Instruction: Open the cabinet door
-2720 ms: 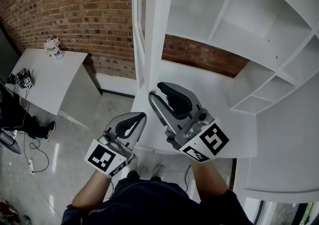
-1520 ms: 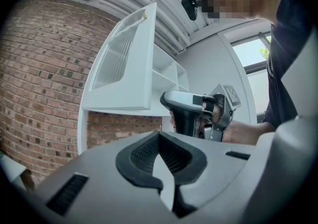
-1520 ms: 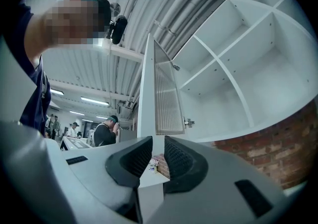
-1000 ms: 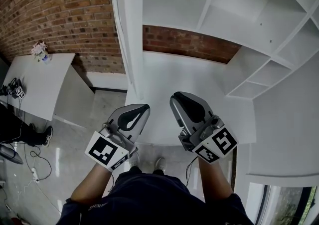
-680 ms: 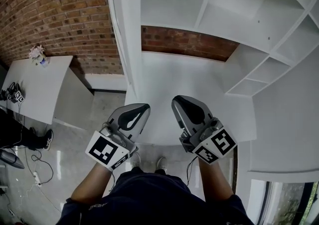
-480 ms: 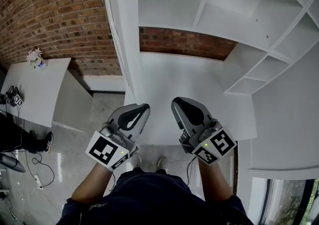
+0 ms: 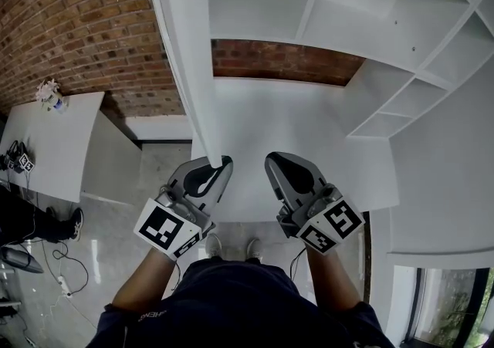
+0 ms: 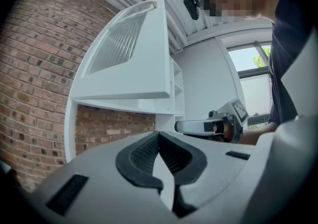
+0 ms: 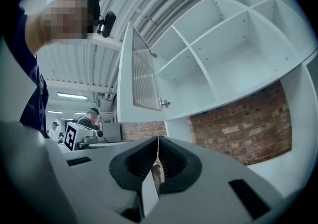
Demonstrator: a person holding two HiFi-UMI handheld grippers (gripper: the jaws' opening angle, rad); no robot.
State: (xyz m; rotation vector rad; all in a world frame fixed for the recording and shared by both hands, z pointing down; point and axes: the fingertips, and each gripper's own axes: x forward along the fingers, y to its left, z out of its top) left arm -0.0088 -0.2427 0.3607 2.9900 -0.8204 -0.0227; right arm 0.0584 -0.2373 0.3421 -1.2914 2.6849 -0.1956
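The white cabinet door (image 7: pixel 185 69) stands swung open, edge-on in the head view, with its slatted panel showing in the right gripper view (image 9: pixel 141 79). My left gripper (image 7: pixel 220 163) sits below the door's lower corner; whether it touches is unclear. Its jaws (image 8: pixel 158 133) are shut on nothing. My right gripper (image 7: pixel 270 160) hovers level over the white counter (image 7: pixel 309 130), apart from the door. Its jaws are closing, and in its own view (image 9: pixel 158 139) the tips meet with nothing between them.
Open white shelves (image 7: pixel 370 22) rise behind the counter, with a brick wall (image 7: pixel 69 22) at the left. A white table (image 7: pixel 46 138) with a small plant (image 7: pixel 50 96) stands lower left. Cables lie on the floor (image 7: pixel 46 261). A person (image 9: pixel 92 116) stands far off.
The right gripper's jaws have closed from partly open to shut. Both grippers have sunk a little. The door's lower corner now overlaps the left gripper's tip in the head view.
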